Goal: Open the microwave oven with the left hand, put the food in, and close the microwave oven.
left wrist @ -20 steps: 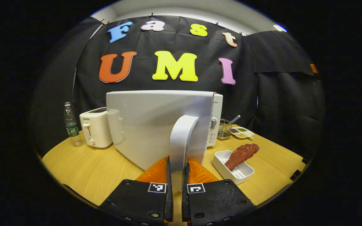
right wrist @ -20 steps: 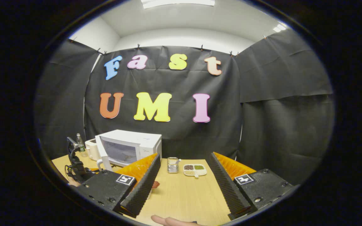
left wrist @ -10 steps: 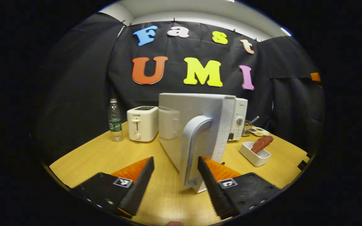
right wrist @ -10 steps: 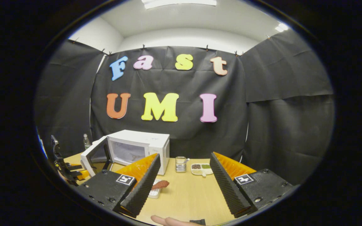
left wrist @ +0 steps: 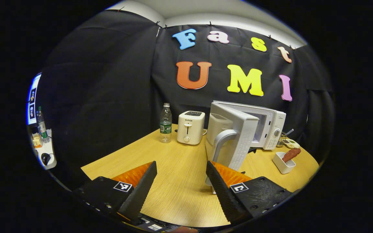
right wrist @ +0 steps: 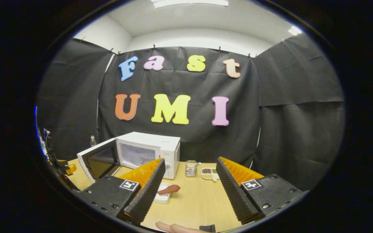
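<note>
The left claw (left wrist: 180, 184) was released, its two fingers spread wide over the wooden surface (left wrist: 173, 161) and grasping nothing. Just beyond its right finger stood the microwave door (left wrist: 235, 136), swung out on its hinge with its curved handle (left wrist: 219, 145) facing the camera and apart from the claw. Behind the door sat the microwave (left wrist: 269, 127), its cavity open. To the left of the door stood a white toaster (left wrist: 190, 127), and beside that a clear water bottle (left wrist: 165, 123) with a green label. To the right of the microwave, near the edge of the surface, a white tray (left wrist: 282, 161) held the food (left wrist: 291, 154), a reddish-brown piece leaning up over the rim. The right claw (right wrist: 189, 184) was released too, fingers wide apart above the surface with nothing between them. In the right gripper view the food (right wrist: 169, 189) lay on its tray (right wrist: 161, 198) just past the left finger, in front of the microwave (right wrist: 151, 149), whose door (right wrist: 97, 158) stood open to the left. Farther back, beside the microwave, stood a small metal holder (right wrist: 191, 168) and a divided dish (right wrist: 209, 173) of seasonings. A fingertip (right wrist: 170, 228) showed at the lower edge of that view.
</note>
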`<state>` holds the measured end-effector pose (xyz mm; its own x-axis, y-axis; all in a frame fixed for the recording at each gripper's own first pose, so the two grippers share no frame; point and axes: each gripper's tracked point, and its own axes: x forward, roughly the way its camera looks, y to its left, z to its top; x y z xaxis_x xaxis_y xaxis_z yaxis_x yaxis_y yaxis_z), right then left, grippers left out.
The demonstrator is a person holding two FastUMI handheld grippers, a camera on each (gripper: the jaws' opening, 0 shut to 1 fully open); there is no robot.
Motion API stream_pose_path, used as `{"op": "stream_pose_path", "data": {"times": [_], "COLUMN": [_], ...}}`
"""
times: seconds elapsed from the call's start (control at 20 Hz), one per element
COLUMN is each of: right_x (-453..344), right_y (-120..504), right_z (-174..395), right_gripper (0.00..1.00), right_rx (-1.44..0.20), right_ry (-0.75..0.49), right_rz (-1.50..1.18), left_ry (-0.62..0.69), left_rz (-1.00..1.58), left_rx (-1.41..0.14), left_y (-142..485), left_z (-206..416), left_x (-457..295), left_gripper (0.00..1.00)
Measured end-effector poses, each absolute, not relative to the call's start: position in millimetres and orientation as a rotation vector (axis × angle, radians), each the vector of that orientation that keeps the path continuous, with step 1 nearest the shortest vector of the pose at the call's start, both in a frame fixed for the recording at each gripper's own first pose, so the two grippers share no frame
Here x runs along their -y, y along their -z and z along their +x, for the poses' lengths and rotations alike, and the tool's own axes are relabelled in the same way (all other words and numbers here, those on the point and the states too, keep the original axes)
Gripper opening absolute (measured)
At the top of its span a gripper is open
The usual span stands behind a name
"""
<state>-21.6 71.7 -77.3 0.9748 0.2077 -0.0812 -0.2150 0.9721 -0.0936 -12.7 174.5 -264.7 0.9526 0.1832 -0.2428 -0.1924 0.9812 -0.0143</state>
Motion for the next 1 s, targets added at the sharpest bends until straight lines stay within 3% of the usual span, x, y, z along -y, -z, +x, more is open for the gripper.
{"op": "stream_pose_path", "data": {"times": [0.55, 0.8, 1.0], "right_x": [-81.1, -96.9, -118.4], "right_y": [84.1, 117.9, 176.3], "right_z": [54.4, 94.9, 121.5], "right_gripper": [0.96, 0.96, 0.96], "right_rx": [-0.186, -0.352, -0.591], "right_ry": [-0.254, -0.335, -0.465], "right_rz": [-0.108, -0.118, -0.09], "left_ry": [-0.165, -0.104, -0.069], "left_rz": [0.11, 0.083, 0.066], "left_rx": [-0.001, 0.056, 0.077], "left_y": [98.6, 54.9, 38.7], "left_z": [-24.6, -16.3, -0.9], "left_x": [-122.4, -80.1, -55.2], "left_gripper": [0.93, 0.94, 0.94]}}
